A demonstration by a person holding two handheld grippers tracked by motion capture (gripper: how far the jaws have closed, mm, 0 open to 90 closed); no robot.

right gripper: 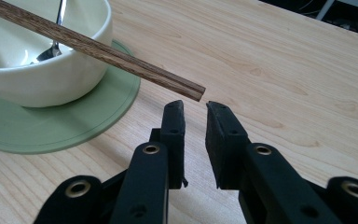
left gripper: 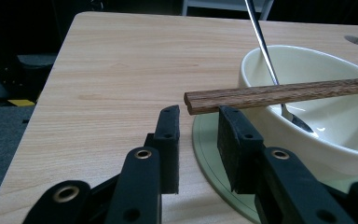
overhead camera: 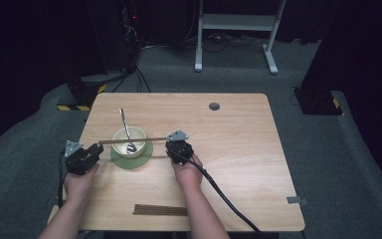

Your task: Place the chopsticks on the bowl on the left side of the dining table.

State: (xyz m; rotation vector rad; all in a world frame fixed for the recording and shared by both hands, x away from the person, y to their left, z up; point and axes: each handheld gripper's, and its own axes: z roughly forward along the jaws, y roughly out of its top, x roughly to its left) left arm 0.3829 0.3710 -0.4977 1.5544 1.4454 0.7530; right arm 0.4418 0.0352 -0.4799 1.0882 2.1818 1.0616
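Chopsticks (overhead camera: 132,141), a wooden pair lying side by side, sit flat across the rim of the cream bowl (overhead camera: 136,137), running from about 9 o'clock to 3 o'clock over it and sticking out past the rim on both sides. That bowl sits on a green saucer (overhead camera: 144,160) on the worktop (overhead camera: 238,149), a bit left of centre, and a metal spoon (overhead camera: 125,127) leans inside with its handle poking up toward 12 o'clock. The left hand-held gripper (left gripper: 198,114) is parked at the 9 o'clock end of the sticks; in the left gripper view the jaws are narrow with a small gap, the stick tips sit just above and beyond the pads, and I don't see them clamped. The right hand-held gripper (right gripper: 195,106) is at the 3 o'clock end, jaws also narrow with a slim gap, stick end just ahead of the tips and not pinched. So both are empty, pretty much. Down at 6 o'clock near the front edge of the worktop there's another bundle of chopsticks (overhead camera: 160,210) lying flat, well apart from the bowl.
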